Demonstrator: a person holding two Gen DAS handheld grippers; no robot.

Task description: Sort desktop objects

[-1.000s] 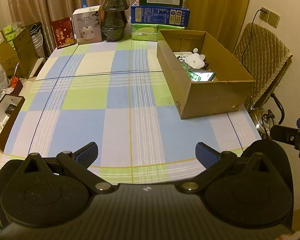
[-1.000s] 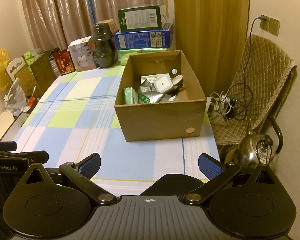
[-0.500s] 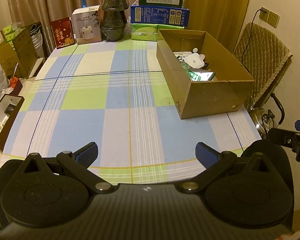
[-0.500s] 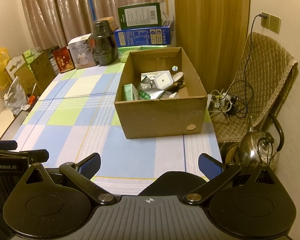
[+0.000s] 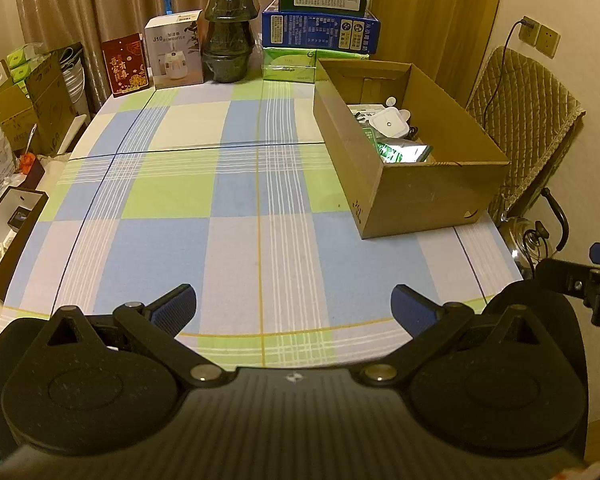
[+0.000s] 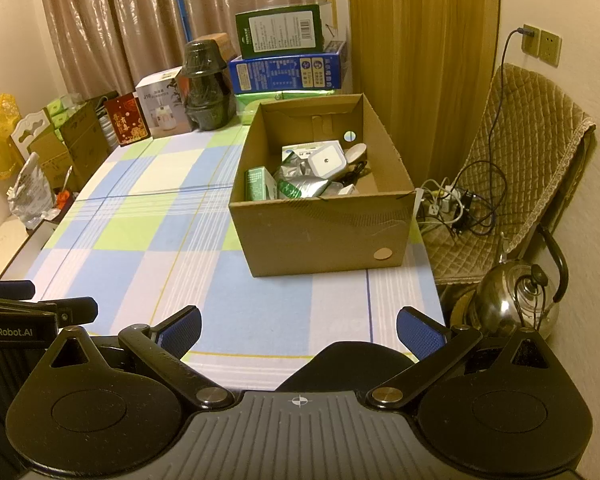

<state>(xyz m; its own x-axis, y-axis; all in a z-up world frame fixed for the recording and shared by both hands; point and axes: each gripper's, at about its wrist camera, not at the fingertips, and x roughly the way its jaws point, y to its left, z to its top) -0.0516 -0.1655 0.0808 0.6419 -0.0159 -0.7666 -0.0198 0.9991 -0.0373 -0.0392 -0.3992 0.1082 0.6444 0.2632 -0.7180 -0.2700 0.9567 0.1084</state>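
An open cardboard box (image 5: 420, 196) (image 6: 320, 232) stands at the right side of the checked tablecloth (image 5: 228, 216) (image 6: 148, 236). It holds several small items: a white square device (image 6: 326, 160), a green packet (image 6: 256, 184), silver pouches (image 6: 300, 188). My left gripper (image 5: 294, 306) is open and empty, low over the table's near edge. My right gripper (image 6: 299, 326) is open and empty, near the front edge, before the box.
Along the far edge stand a red card (image 5: 124, 64), a white humidifier box (image 5: 176, 54), a dark stacked pot (image 5: 228, 32) and stacked boxes (image 5: 320, 28). A padded chair (image 6: 520, 152), cables and a steel kettle (image 6: 516, 304) are right of the table. Clutter lies left.
The right gripper has drifted slightly forward and up, so the box sits a little farther in view. The left gripper has hardly moved. Both stay open.
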